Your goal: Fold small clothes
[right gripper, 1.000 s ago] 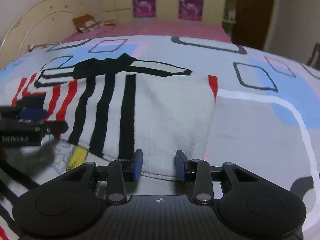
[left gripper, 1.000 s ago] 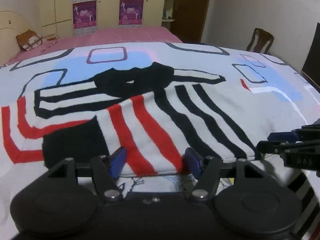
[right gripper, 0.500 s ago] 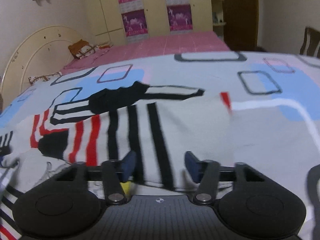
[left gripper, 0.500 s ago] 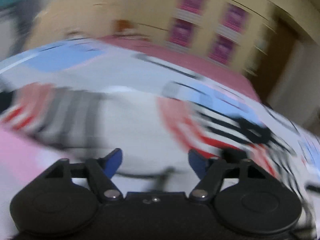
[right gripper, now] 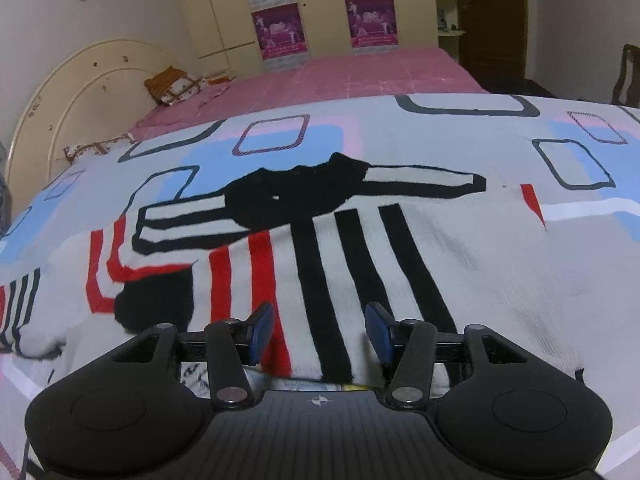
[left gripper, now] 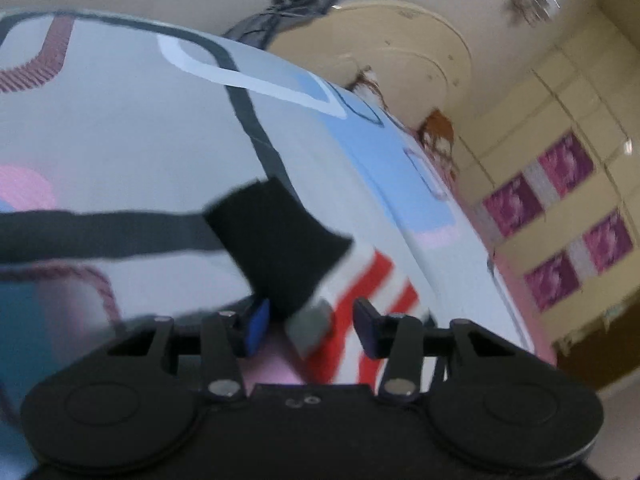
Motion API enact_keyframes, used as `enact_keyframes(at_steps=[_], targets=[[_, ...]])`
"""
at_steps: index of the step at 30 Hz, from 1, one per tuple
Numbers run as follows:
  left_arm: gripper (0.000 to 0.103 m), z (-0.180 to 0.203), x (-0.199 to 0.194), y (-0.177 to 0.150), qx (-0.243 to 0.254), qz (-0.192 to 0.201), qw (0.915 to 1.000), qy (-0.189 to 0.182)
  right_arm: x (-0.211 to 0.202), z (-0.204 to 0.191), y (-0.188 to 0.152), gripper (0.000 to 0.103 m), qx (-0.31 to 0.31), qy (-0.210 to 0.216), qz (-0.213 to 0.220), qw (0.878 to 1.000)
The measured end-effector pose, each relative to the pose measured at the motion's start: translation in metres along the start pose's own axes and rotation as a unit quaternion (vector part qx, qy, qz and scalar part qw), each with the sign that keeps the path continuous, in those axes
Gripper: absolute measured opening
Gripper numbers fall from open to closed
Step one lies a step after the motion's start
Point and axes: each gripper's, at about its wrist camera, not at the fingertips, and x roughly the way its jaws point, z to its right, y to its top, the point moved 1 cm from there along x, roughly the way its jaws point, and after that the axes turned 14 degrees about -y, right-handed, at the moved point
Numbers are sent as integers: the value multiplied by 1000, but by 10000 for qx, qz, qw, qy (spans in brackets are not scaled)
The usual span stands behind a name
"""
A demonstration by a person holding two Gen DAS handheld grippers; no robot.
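both tools (right gripper: 319, 334) over striped sweater (right gripper: 360, 248)

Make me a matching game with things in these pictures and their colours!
Things:
1. bare mattress
2. collar of the striped sweater
3. wardrobe posters
4. headboard

Colours:
A. cream
B. pink
C. purple
D. black

Pairs: 1-B, 2-D, 3-C, 4-A
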Motion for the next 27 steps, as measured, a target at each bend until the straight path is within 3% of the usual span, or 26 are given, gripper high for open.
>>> enact_keyframes(at_steps=[3,5,6,9,15,20,27], targets=[[37,-7,6,12,-308,171,9994,-63,0,-1,5,51,158,-14,-15,9999],[22,-7,12,16,-290,185,9994,-18,-3,0,8,51,162,-45,26,9999],[5,-6,14,17,-284,147,9995,-18,-3,0,9,51,148,-63,42,9999],[6,5,14,17,-102,170,9997,-156,-4,7,9,51,218,-120,32,9997],[6,73,12,-12,745,-175,9942,-749,-3,29,7,51,469,-206,-14,9987],[6,132,15,-56,1244,-570,9820,-1304,-7,48,6,51,679,-210,-18,9975],[6,193,24,-118,1853,-1116,9600,-1777,-15,71,0,51,771,-326,-4,9965]])
